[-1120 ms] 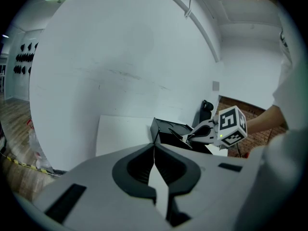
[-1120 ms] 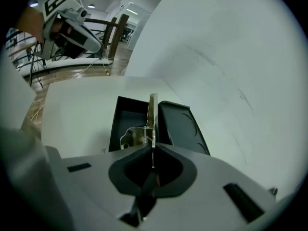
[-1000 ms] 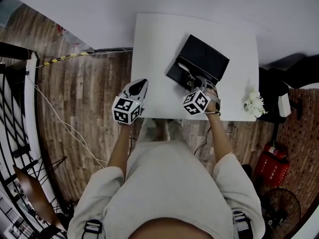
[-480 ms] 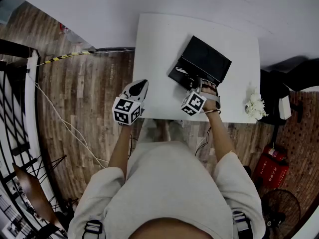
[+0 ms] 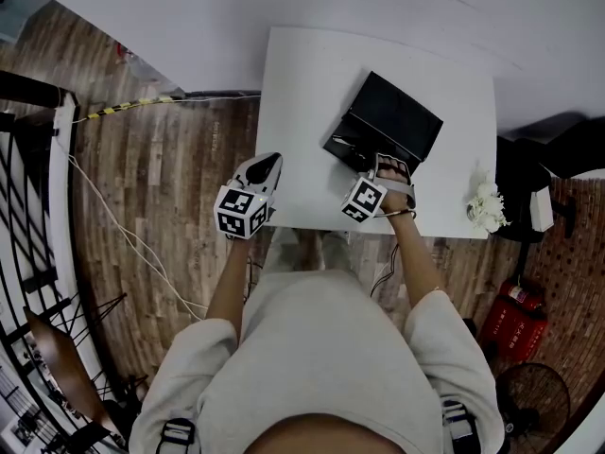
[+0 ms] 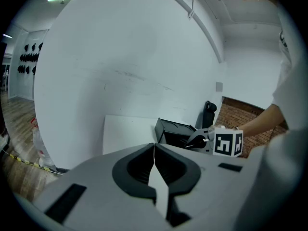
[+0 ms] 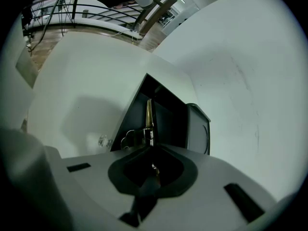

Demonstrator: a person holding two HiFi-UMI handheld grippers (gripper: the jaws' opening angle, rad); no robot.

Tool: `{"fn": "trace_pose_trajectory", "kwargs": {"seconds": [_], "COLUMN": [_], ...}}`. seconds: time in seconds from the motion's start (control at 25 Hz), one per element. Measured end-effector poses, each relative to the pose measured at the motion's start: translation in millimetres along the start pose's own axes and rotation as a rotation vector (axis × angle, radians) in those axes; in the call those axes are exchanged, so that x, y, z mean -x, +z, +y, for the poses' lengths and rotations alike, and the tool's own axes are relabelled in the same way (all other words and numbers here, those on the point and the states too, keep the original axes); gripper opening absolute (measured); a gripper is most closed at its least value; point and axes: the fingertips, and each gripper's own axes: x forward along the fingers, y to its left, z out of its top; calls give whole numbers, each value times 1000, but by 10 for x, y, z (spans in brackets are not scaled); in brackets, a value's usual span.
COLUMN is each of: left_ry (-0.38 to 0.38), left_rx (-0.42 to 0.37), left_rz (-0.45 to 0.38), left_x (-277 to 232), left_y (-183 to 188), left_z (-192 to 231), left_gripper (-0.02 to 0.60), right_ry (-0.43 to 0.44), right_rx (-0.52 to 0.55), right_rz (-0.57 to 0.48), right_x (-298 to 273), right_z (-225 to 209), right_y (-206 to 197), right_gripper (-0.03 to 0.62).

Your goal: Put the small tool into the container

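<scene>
The right gripper (image 7: 151, 147) pinches the tool (image 7: 149, 115) upright over the open box (image 5: 397, 112), apparently to drop it in; its jaws are just beginning to open. The left gripper (image 6: 154, 147), clenched empty, waits aside.

The left half of the table (image 5: 301, 93) lies bare, an open lane from its near edge to the wall (image 5: 236, 8) behind; the black container (image 5: 397, 116) takes up the right half, standing at an angle, its walls barring any low sideways approach; its near edge is occupied by the right gripper (image 7: 150, 146), whose jaws are opening with the small tool (image 7: 149, 114) between them; white flowers (image 5: 484, 204) crowd the table's right near corner, a bare strip separating them from the container; the left gripper (image 5: 267, 164), jaws together and empty, sits at the left edge, well apart.
</scene>
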Motion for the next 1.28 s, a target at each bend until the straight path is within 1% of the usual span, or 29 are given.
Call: {"fn": "trace_pose_trajectory", "kwargs": {"seconds": [0.56,0.72,0.88,1.04,1.16,1.28], "left_ry": [9,7,6,8,7,7], "left_rx": [10,11,13,14,14,14], "left_rz": [5,4,4,1,-1,2], "left_x": [33,24,34,55,54,54], "left_y": [-44,-41,-51,-52,-53,-53], "left_z": [50,38,37,36,29,24], "left_gripper": [11,11,11,11,11,11], "right_ry": [0,19,46,60,71,85], "right_rx": [2,-15,-36,-41,-19,6], "right_rz": [-16,-23,-19,-33,-44,-61], "right_x": [-29,-58,-97,-57,-67,-70], "right_z": [10,31,66,8,12,7], "right_y": [46,25,-1,11,13,24], "right_gripper": [11,19,55,108,137,151]}}
